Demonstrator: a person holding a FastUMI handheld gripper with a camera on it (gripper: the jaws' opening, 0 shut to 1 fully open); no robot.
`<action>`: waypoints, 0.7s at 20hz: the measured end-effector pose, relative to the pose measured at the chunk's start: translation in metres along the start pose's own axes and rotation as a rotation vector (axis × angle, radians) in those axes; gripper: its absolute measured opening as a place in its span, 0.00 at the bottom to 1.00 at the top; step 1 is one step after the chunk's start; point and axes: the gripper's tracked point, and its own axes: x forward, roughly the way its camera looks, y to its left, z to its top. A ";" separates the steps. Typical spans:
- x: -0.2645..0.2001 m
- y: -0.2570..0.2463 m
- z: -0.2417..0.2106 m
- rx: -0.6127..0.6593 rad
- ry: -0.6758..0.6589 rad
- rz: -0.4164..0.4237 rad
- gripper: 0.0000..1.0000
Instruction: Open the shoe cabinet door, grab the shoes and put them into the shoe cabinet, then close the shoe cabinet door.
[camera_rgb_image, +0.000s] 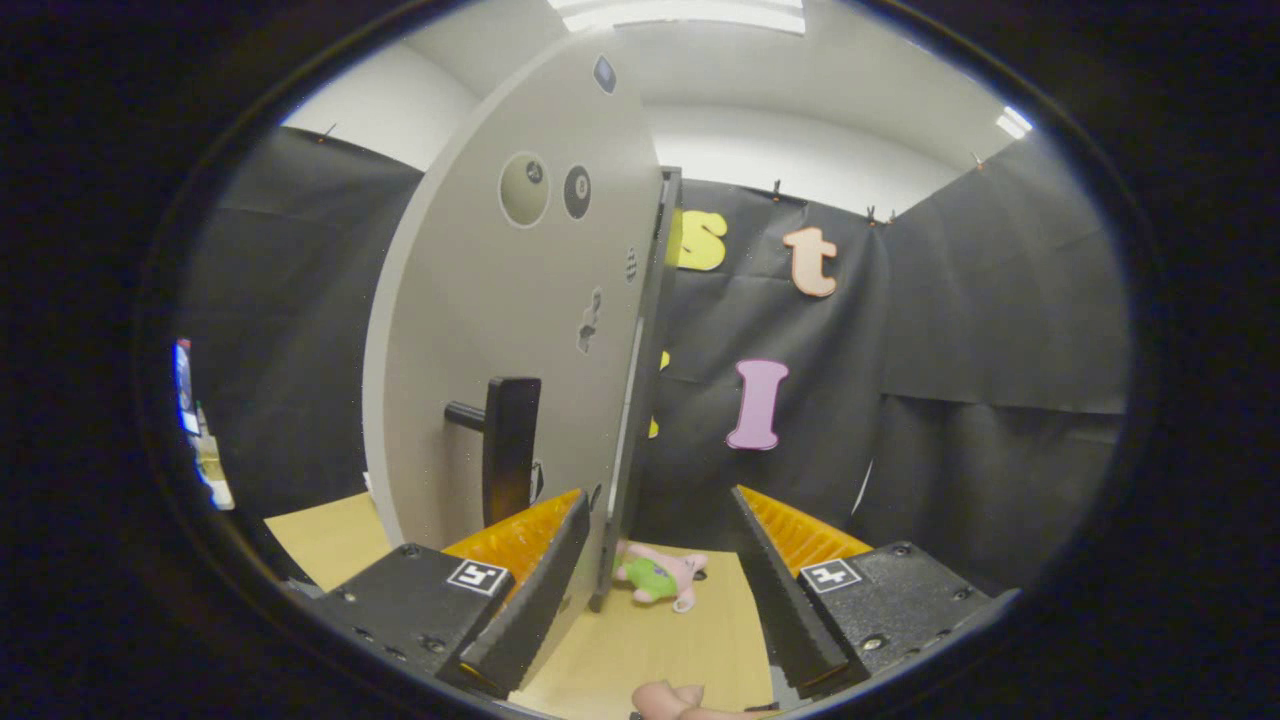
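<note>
The grey shoe cabinet door (500, 330) stands swung out, seen almost edge-on, with a black bar handle (510, 450) on its face. Its thin free edge (640, 380) rises just inside my left finger (545, 560). My gripper (660, 495) is open, with the door's edge in the gap and the right finger (780, 570) well clear of it. A small pink and green soft item (660, 578) lies on the wooden tabletop (640, 650) between the fingers, just past the foot of the door. I cannot tell whether it is a shoe.
Black booth cloth hangs behind and to both sides. A pink rounded object (672, 700) pokes in at the very bottom between the finger bases. More tabletop (330, 540) shows left of the door, with some cluttered items (205, 450) at the far left.
</note>
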 end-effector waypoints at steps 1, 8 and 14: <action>0.002 0.010 0.003 0.005 0.001 0.007 0.91; 0.023 0.071 0.003 0.040 -0.008 0.037 0.92; 0.049 0.100 0.007 0.029 -0.016 0.067 0.92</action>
